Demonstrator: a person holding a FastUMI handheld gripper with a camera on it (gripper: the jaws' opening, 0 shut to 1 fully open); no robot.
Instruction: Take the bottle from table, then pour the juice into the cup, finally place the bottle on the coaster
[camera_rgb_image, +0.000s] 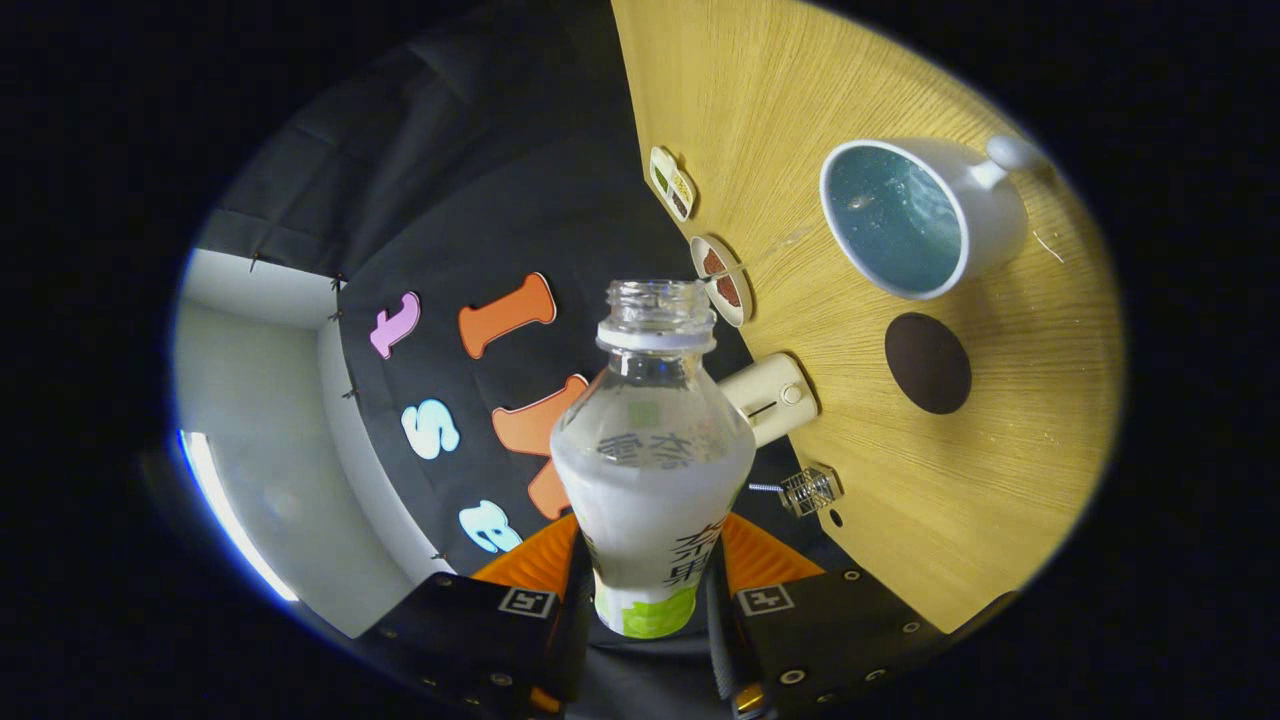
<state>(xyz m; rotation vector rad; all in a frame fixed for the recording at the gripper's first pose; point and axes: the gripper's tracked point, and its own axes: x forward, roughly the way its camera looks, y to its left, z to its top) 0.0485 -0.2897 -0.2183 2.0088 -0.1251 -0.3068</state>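
Gripper (650, 590) was clamped on the bottle (652, 470): both orange fingers (535, 565) pressed against its lower body, one on each side. The bottle stood between the fingers, uncapped, neck pointing to 12 o'clock along them. White juice filled it to about the shoulder; the neck above was clear.

The whole view was rolled, so the table (900, 480) appeared as a tilted plane on the 3 o'clock side of the bottle. Surface: light wood, grain visible, with faint scratches or streaks near the cup.

The cup (915, 215) was at about 2 o'clock from the bottle mouth, well apart; white outside, blue-green inside, handle on its far side. The interior was speckled; contents could not be made out. The coaster (927, 362), a dark round disc, lay on the wood just beside the cup, nearer the gripper, at about 3 o'clock from the bottle mouth.

Along the table edge, from 1 to 4 o'clock of the bottle: two small divided dishes (671, 182), a cream cylinder (770, 398) lying behind the bottle shoulder, a small wire object (810, 490).

Room: black cloth wall (470, 200) from 12 to 9 o'clock; pale wall (250, 420) with a bright strip at 8 to 9 o'clock.
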